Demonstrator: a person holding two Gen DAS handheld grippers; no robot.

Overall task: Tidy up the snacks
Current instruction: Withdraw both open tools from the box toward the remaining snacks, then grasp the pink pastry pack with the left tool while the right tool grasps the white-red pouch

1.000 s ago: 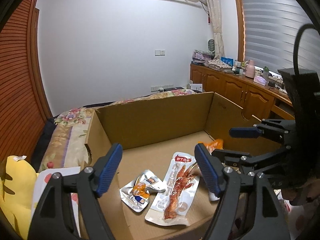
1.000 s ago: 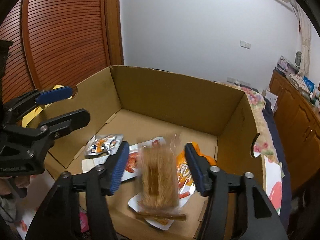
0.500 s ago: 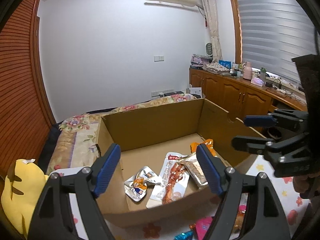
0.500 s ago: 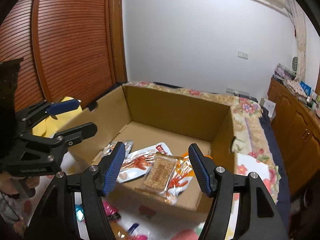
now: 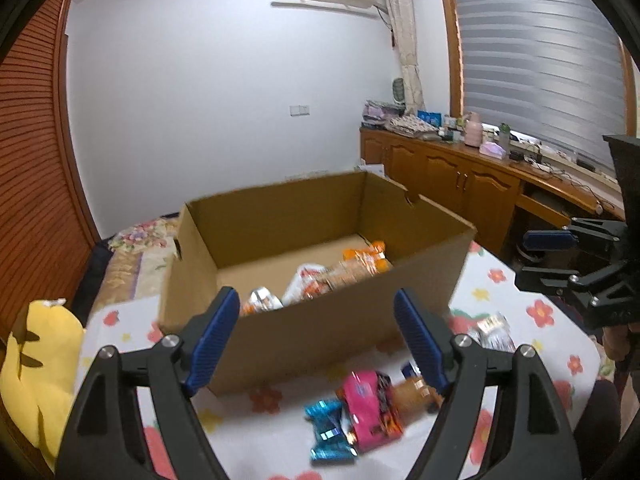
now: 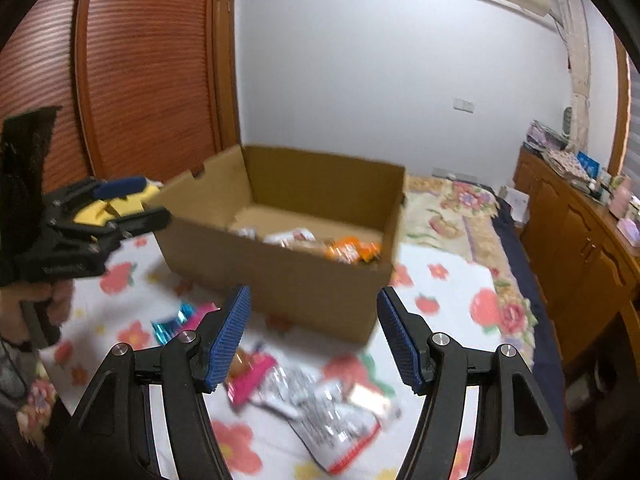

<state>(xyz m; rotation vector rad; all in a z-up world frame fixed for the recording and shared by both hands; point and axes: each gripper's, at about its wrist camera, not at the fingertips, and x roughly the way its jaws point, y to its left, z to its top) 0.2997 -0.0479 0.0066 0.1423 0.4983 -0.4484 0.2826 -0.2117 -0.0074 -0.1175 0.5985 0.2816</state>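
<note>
Left wrist view: the left gripper (image 5: 316, 332) hangs empty, jaws apart, before the cardboard box (image 5: 320, 320) holding snacks (image 5: 320, 280).

Right wrist view: the right gripper (image 6: 314, 336), jaws spread and empty, hovers above loose packets (image 6: 320, 408) on the floral bedcover (image 6: 448, 292).

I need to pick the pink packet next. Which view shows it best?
The left wrist view: the pink packet lies whole between the open fingers. The right wrist view shows only part of it, blurred, behind a fingertip.
</note>
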